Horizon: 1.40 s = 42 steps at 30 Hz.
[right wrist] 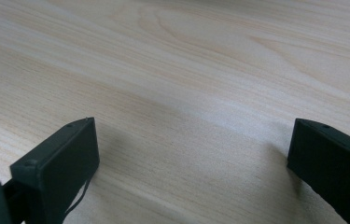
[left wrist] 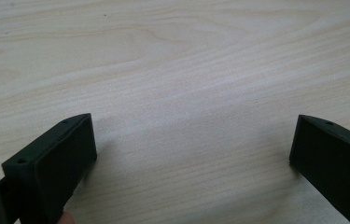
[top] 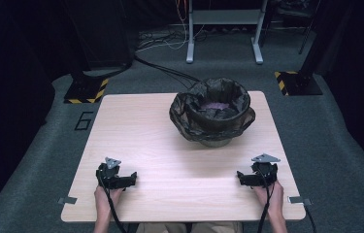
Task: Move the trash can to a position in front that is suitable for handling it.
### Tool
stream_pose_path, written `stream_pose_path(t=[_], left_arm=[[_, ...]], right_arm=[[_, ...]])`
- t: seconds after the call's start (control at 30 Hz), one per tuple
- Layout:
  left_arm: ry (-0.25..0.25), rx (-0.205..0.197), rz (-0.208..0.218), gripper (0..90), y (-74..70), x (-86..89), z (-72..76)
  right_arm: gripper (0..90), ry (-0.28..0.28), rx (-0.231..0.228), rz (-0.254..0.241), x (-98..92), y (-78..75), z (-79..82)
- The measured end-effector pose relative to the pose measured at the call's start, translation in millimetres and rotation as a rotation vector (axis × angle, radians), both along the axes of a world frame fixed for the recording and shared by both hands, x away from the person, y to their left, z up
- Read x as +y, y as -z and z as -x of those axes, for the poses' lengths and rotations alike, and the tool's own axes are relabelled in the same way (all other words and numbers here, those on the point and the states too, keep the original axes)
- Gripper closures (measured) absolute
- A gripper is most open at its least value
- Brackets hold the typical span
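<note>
One lined bin (top: 212, 112), two tongs (top: 117, 178) (top: 256, 176)

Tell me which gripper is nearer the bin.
Right. The right gripper sits just below the bin's right side; the left gripper is farther off, below-left.

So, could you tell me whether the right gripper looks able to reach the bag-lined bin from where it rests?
Probably yes: the right gripper is open, and bare table lies between it and the bin.

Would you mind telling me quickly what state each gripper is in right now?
Left gripper: open, jaws wide apart over the bare table, holding nothing.
Right gripper: open, jaws wide apart, holding nothing.
</note>
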<state>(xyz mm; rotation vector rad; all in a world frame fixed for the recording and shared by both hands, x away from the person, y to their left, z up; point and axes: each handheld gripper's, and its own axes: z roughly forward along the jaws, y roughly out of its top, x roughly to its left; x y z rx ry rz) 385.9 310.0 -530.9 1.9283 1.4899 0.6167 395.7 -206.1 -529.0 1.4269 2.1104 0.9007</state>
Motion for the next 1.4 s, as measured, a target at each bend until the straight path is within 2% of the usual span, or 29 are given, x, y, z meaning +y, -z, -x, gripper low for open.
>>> stream_pose_path(t=[0.17,0.23,0.4,0.47,0.63,0.93,1.03,1.07,1.4], left_arm=[[0.0,0.0,0.002,0.1,0.0,-0.2,-0.1],[0.001,-0.001,0.002,0.1,0.0,-0.3,-0.1],[0.002,0.0,0.002,0.1,0.0,-0.4,0.0],[0.004,0.0,0.002,0.1,-0.1,-0.4,0.0],[0.004,0.0,0.001,0.1,-0.1,-0.4,0.0],[0.006,0.0,0.0,0.1,-0.1,-0.4,0.0],[0.01,0.003,-0.003,0.1,-0.3,0.0,0.0],[0.01,0.003,-0.003,0.1,-0.3,-0.1,0.1],[0.01,0.003,-0.003,0.1,-0.3,-0.2,0.1]], right_arm=[[1.8,-0.012,0.006,-0.018,-2.3,-1.0,-0.7],[3.0,-0.014,0.007,-0.049,-5.0,-2.3,-1.0],[2.8,-0.026,0.021,-0.035,-2.9,-3.3,-1.5],[2.9,-0.028,0.023,-0.05,-2.7,-4.1,-1.3],[3.3,-0.042,0.026,-0.044,-1.6,-9.4,-1.0],[4.7,-0.06,0.0,-0.077,-2.3,-36.4,-5.4],[5.0,-0.062,-0.002,-0.086,-3.1,-41.2,-7.0],[5.4,-0.063,-0.003,-0.096,-3.8,-47.3,-9.2],[7.1,-0.079,-0.013,-0.107,-5.3,-72.5,-21.8]])
